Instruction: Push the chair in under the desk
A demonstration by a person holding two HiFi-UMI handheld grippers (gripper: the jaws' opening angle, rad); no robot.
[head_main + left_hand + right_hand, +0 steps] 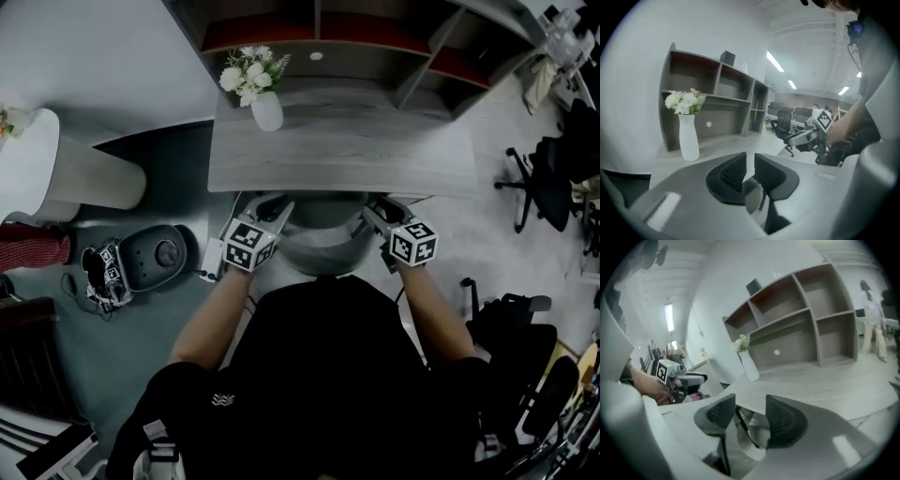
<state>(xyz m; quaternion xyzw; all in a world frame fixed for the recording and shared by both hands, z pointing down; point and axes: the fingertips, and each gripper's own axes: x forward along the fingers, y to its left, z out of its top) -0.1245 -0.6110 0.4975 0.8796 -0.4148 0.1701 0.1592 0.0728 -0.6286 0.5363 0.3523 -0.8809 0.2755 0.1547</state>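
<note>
The grey chair (323,239) stands at the near edge of the grey wooden desk (347,141), its back towards me and its seat partly under the top. My left gripper (281,211) is at the left side of the chair back, my right gripper (375,214) at the right side. In the left gripper view the left gripper (750,171) has only a narrow slit between its jaws, with nothing pinched there. The right gripper (751,416) stands wide open, with grey chair parts showing beyond the gap. I cannot tell whether either touches the chair.
A white vase of flowers (267,111) stands on the desk's left, in front of an open shelf unit (375,47). A grey round appliance (155,255) and a white round table (37,159) are to the left. Black office chairs (548,178) stand to the right.
</note>
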